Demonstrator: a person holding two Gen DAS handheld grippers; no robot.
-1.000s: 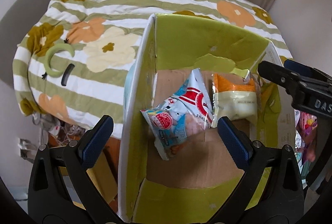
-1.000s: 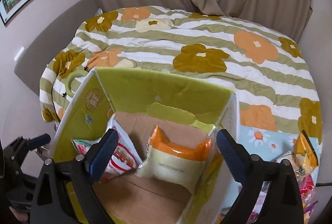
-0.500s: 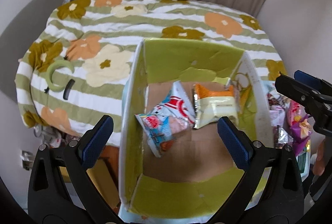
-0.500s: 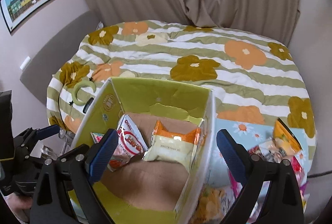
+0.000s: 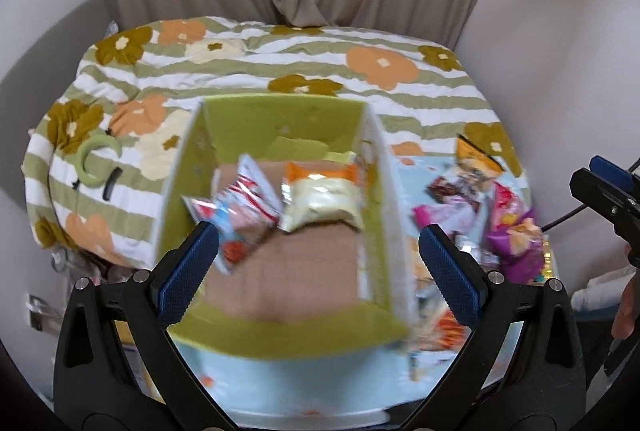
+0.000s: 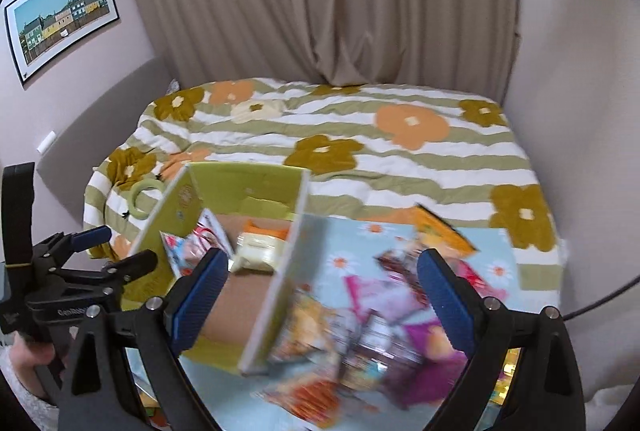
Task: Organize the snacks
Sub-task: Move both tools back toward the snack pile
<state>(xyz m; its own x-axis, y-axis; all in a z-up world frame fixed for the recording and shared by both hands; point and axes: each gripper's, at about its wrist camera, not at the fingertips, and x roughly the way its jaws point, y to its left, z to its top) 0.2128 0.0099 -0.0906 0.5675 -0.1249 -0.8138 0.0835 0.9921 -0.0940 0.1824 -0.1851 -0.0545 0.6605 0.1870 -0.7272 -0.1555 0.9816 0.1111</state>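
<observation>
Both claws, the left claw and the right claw, have pulled up and back from the green box on the bed, jaws apart and empty; two snack packets lie inside, while the loose pile of snacks beside the box awaits sorting next.

L gripper & R gripper both wide open, empty.
</observation>
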